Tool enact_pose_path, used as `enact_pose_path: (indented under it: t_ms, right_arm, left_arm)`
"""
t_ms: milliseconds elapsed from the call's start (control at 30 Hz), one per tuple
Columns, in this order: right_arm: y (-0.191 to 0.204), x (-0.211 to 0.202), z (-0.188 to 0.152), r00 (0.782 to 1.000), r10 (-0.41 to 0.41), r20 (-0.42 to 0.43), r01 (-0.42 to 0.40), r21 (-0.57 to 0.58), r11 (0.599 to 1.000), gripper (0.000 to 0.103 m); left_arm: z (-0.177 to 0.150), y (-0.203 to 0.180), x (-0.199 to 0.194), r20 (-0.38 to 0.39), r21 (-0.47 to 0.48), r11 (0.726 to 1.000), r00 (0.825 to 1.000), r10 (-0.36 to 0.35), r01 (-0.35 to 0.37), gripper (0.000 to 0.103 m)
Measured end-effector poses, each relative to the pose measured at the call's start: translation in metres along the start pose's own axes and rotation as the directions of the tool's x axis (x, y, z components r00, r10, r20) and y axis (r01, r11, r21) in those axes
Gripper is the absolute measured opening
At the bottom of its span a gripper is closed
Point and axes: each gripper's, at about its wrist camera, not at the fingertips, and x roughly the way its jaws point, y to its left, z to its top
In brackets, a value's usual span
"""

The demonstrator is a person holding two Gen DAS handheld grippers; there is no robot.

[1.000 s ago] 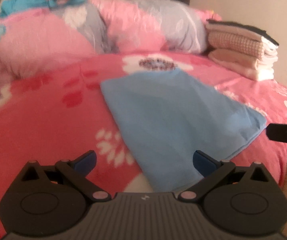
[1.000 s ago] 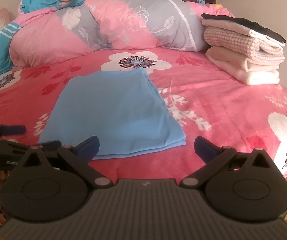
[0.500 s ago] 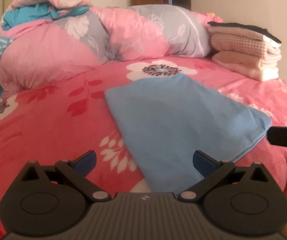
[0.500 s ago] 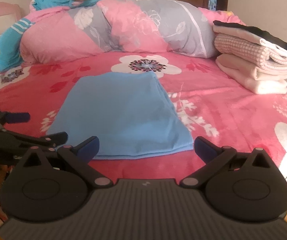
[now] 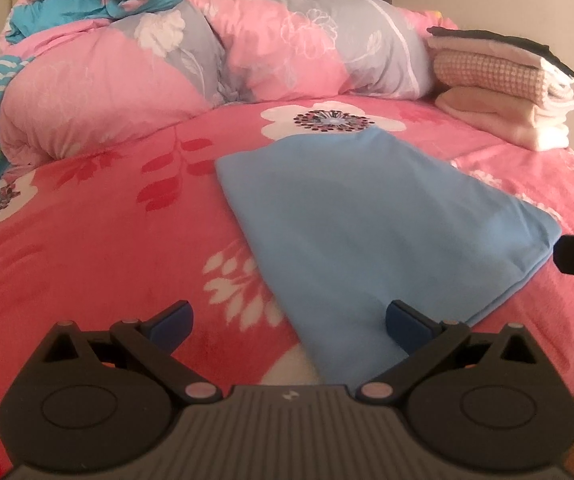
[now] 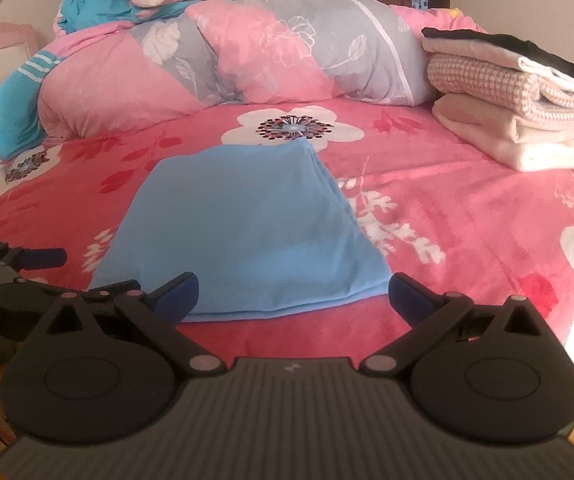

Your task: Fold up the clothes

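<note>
Left wrist view: the left gripper point(image 5: 289, 322) has pulled back a little from a second ago, jaws apart and empty, over the near left corner of the blue garment point(image 5: 375, 224), which lies folded flat on the pink bedspread point(image 5: 87, 240).

Right wrist view: the right gripper point(image 6: 293, 294), also spread and empty, has backed off too; the garment's near edge point(image 6: 271, 314) looks layered, so probably this fold is finished

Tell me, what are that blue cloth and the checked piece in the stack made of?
The blue cloth looks like thin, smooth woven or jersey fabric, matte, lying flat with crisp layered edges. The checked piece in the folded stack seems a thicker, waffle-textured knit or towelling; its bumpy grid suggests so. Fibre can't be told.
</note>
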Motion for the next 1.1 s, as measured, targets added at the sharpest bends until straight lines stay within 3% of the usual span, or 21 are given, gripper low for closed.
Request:
enact_pose_path:
  t_ms: [1100]
  right_arm:
    - [0.0043, 0.0088, -0.0040, 0.999, 0.029, -0.030, -0.028, 0.028, 0.999, 0.102]
  left_arm:
    - [0.0000, 0.0091, 0.0054, -0.047, -0.059, 0.997, 0.998, -0.042, 0.039, 0.103]
